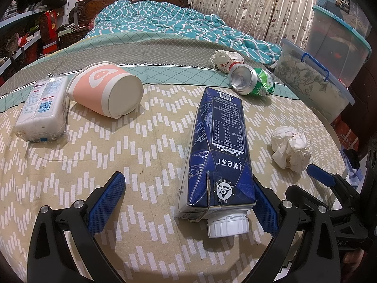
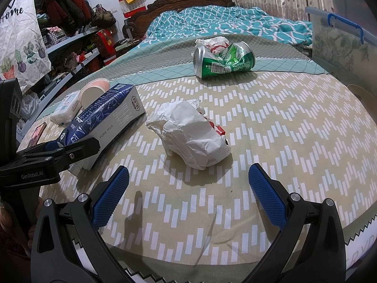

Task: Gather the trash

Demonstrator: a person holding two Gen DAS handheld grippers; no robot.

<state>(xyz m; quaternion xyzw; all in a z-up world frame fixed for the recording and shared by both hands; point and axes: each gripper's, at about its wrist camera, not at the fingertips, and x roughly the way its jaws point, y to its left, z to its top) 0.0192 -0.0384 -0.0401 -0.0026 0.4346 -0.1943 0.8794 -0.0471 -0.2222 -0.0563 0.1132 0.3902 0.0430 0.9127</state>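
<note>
Your left gripper (image 1: 188,200) is spread wide around the milk carton (image 1: 219,146) lying on the bed; your right gripper (image 2: 188,193) gapes open just short of the crumpled paper (image 2: 190,132).

"PURE MILK" and "Tetra Pak" mark the carton (image 2: 110,127) left of my right jaws; "GenRobot.AI" marks my left gripper (image 2: 54,148); "BOX" labels a storage bin (image 1: 342,0).
</note>
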